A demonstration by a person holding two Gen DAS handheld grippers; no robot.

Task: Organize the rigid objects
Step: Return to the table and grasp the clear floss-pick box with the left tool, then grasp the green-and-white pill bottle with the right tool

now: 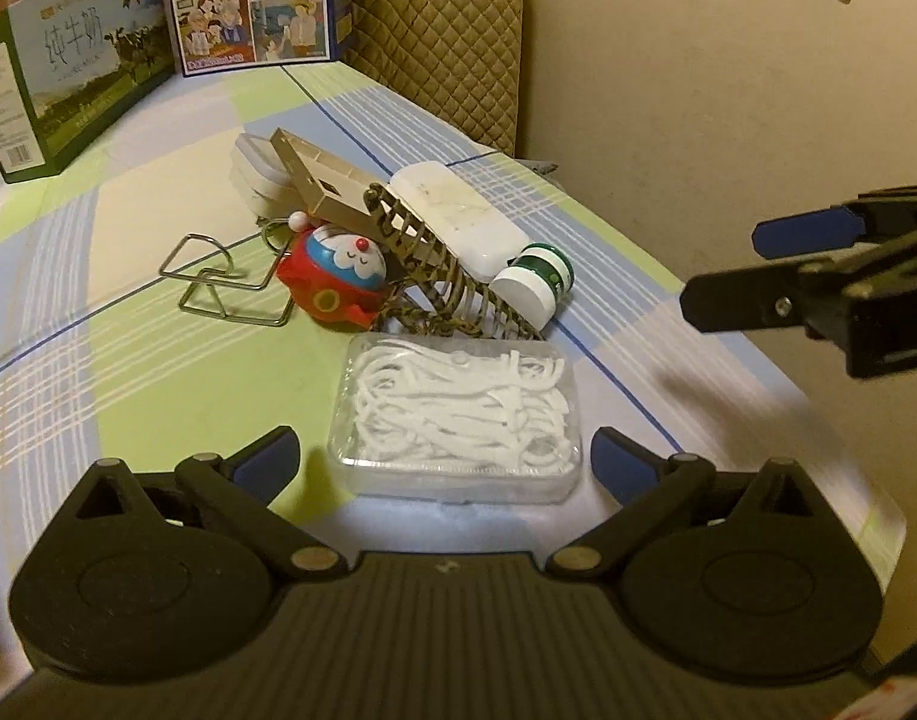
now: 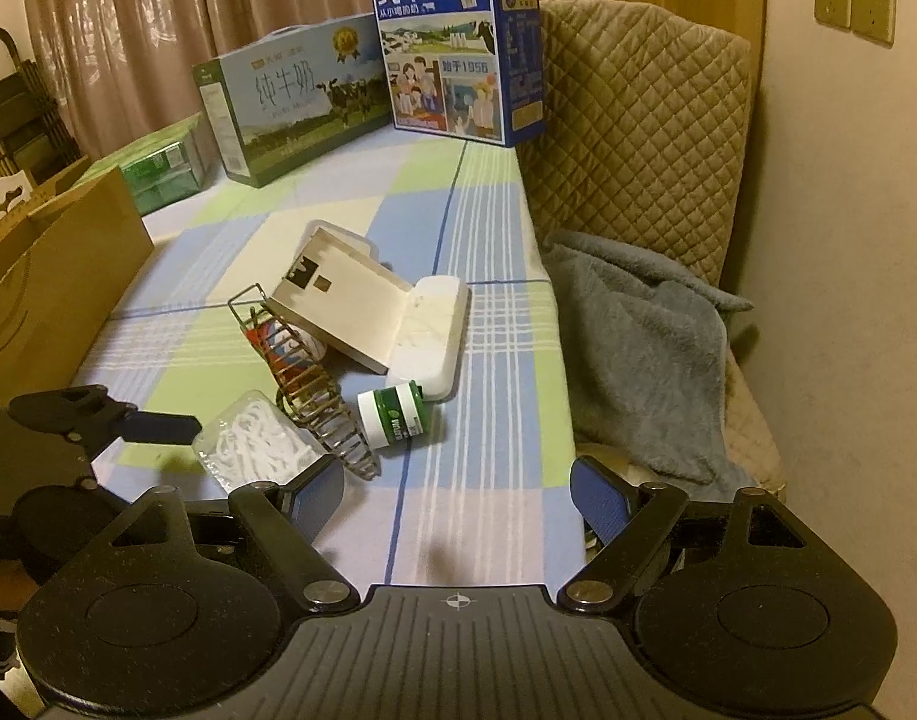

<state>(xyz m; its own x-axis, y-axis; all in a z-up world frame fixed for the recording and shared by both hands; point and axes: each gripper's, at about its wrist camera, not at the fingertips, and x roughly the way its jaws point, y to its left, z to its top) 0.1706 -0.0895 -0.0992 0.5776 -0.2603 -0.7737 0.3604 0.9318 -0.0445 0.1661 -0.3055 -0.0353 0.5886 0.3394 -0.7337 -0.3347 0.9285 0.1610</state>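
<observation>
Two grippers are over a pile of small rigid things on a bed with a checked green and blue sheet (image 1: 158, 312).

In the left wrist view, the left gripper (image 1: 446, 462) is at the bottom, and its jaws stand wide apart, with nothing pressed between them. The clear plastic box of white floss picks (image 1: 458, 414) lies between the two blue pads, just ahead of them, apart from both. I judge this box to be light, stiff and a little slippery, so the best hold is across its two long side walls, not on the lid, which may pop open. Above it, in the middle of the frame, lie a brown wire spiral rack (image 1: 446, 276), a red and blue round cartoon toy (image 1: 338, 276), a white flat case (image 1: 458, 216), a small white bottle with green label (image 1: 533, 288), a beige open box (image 1: 320, 180) and a thin bent wire stand (image 1: 218, 276). The right gripper (image 1: 722, 264) enters at the right edge, its fingers parted and empty.

In the right wrist view, the right gripper (image 2: 458, 498) is at the bottom with open, empty jaws over bare sheet. The floss box (image 2: 254, 438) is at lower left, touching the rack (image 2: 314, 384). Only this view shows a grey fleece blanket (image 2: 638, 360) at the right and a brown cardboard box (image 2: 50, 276) at the left; the wire stand appears only in the left view.
</observation>
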